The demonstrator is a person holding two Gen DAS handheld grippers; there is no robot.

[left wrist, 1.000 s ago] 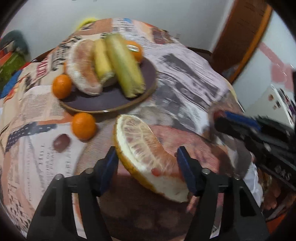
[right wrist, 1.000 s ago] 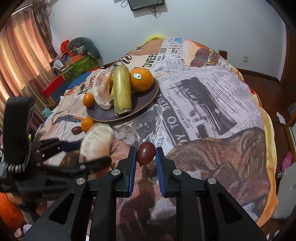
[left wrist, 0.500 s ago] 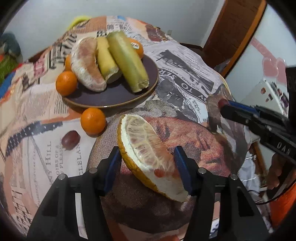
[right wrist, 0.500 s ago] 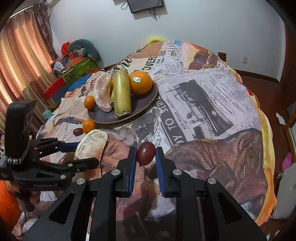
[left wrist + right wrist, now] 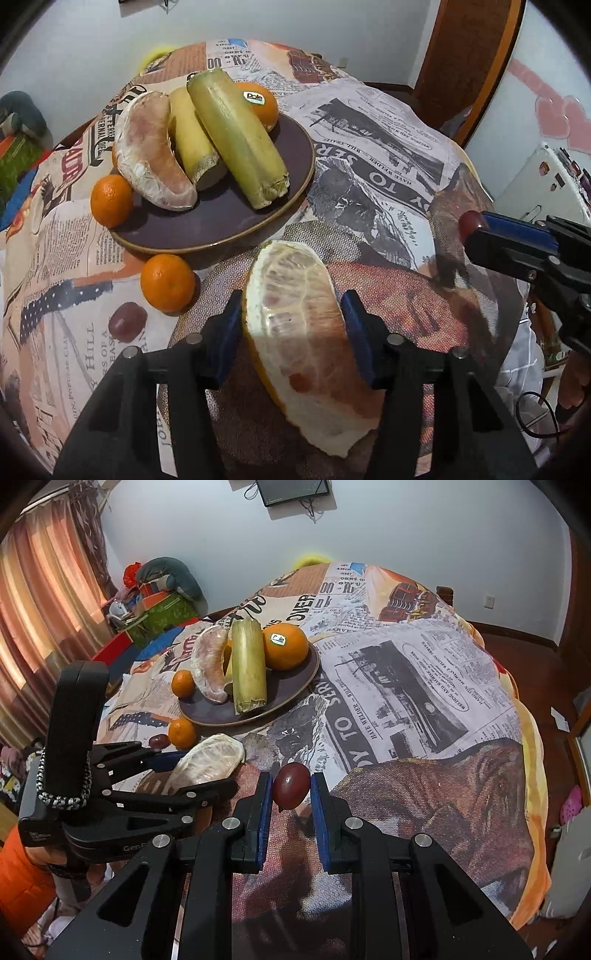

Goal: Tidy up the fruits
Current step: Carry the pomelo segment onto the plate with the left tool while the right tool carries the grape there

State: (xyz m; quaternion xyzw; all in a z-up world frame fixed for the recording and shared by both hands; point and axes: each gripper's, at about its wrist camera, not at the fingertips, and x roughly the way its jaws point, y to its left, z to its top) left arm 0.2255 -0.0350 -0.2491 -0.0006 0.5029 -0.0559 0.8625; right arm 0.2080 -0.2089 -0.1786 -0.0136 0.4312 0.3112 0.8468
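My left gripper (image 5: 291, 325) is shut on a peeled pomelo wedge (image 5: 303, 325) and holds it above the table, short of the dark plate (image 5: 221, 225). The wedge also shows in the right wrist view (image 5: 210, 760). My right gripper (image 5: 291, 794) is shut on a dark red grape (image 5: 291, 784), also seen at the right of the left wrist view (image 5: 471, 221). The plate (image 5: 291, 690) carries a pomelo segment (image 5: 151, 155), two sugarcane pieces (image 5: 236, 136) and a stickered orange (image 5: 262, 103).
Two mandarins (image 5: 168, 282) (image 5: 110, 201) and another grape (image 5: 127, 325) lie on the newspaper-print tablecloth (image 5: 369, 147) beside the plate. Boxes and cushions (image 5: 162, 602) stand against the wall beyond the table. A curtain (image 5: 37, 602) hangs at the left.
My left gripper has carried the pomelo wedge forward and closer to the plate. My right gripper has held steady with the grape.
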